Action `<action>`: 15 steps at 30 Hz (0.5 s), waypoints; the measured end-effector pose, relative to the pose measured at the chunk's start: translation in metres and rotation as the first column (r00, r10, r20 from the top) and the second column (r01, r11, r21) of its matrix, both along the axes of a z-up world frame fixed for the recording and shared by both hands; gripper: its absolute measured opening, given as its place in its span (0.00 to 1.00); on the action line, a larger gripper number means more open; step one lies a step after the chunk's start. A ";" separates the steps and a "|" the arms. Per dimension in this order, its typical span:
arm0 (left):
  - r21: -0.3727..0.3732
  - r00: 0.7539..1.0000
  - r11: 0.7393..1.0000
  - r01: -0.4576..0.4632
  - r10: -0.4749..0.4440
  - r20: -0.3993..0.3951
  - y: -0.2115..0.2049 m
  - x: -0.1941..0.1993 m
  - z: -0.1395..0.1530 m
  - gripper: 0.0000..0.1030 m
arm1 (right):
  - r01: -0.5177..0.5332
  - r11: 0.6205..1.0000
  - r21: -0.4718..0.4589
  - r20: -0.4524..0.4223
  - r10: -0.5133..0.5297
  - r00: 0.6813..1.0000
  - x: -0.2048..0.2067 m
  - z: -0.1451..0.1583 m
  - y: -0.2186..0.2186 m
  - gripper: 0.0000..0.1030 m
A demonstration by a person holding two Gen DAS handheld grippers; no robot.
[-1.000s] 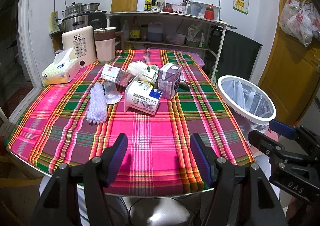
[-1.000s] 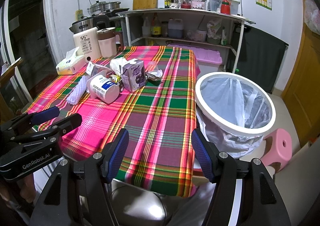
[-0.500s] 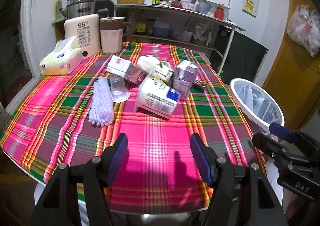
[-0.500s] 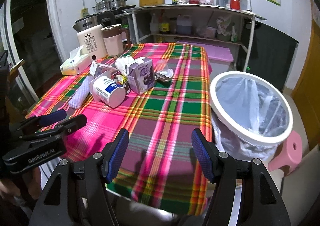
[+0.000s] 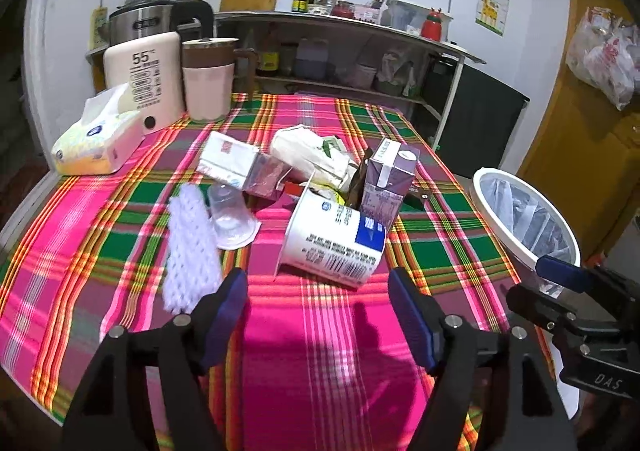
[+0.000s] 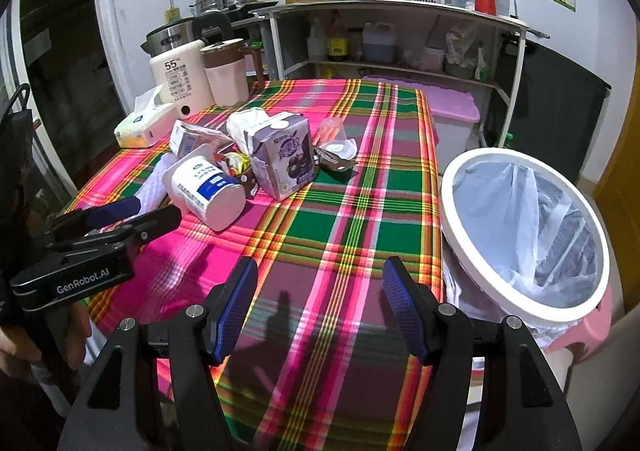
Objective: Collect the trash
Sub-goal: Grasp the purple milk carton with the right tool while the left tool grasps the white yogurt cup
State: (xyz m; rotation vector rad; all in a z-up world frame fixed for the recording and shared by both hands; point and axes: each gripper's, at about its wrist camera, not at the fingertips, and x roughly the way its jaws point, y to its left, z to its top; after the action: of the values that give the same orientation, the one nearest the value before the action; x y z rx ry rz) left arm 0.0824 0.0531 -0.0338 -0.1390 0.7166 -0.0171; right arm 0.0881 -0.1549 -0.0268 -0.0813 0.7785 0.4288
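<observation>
A trash pile lies mid-table on the plaid cloth (image 5: 320, 351): a tipped white tub with a blue label (image 5: 332, 241) (image 6: 204, 191), a purple carton (image 5: 388, 183) (image 6: 282, 159), a clear plastic cup (image 5: 230, 215), a white foam net (image 5: 190, 247), a white-red box (image 5: 230, 163) and a crumpled bag (image 5: 312, 155). My left gripper (image 5: 318, 315) is open and empty, just short of the tub. My right gripper (image 6: 316, 311) is open and empty over the table's near right part. The lined white bin (image 6: 524, 231) (image 5: 524, 219) stands right of the table.
A tissue pack (image 5: 96, 143), a white water dispenser (image 5: 144, 87) and a pink jug (image 5: 208, 83) stand at the table's back left. A shelf unit (image 6: 400, 35) and a pink-lidded box (image 6: 452, 111) are behind. A pink stool (image 6: 580, 331) sits under the bin.
Both grippers have moved forward over the table toward the trash pile. The left one has closed in on the white tub. Both stay open and empty.
</observation>
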 end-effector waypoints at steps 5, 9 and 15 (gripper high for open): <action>0.012 1.000 1.000 0.027 -0.027 -0.007 -0.003 0.013 -0.004 0.78 | 0.006 1.000 -0.002 -0.015 -0.006 1.000 0.008 -0.005 0.000 0.64; 0.033 0.999 0.999 0.035 -0.034 -0.024 -0.005 0.023 -0.010 0.79 | 0.011 1.000 -0.002 -0.022 -0.011 1.000 0.015 -0.008 -0.001 0.64; 0.024 0.997 0.999 0.033 -0.031 -0.063 -0.002 0.036 -0.018 0.79 | 0.017 1.000 0.003 -0.025 -0.017 1.000 0.026 -0.009 -0.001 0.64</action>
State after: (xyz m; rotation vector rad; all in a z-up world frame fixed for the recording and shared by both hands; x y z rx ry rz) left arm 0.1186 0.0511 -0.0522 -0.1044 0.7818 -0.0345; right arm 0.1140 -0.1559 -0.0359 -0.0666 0.8024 0.4151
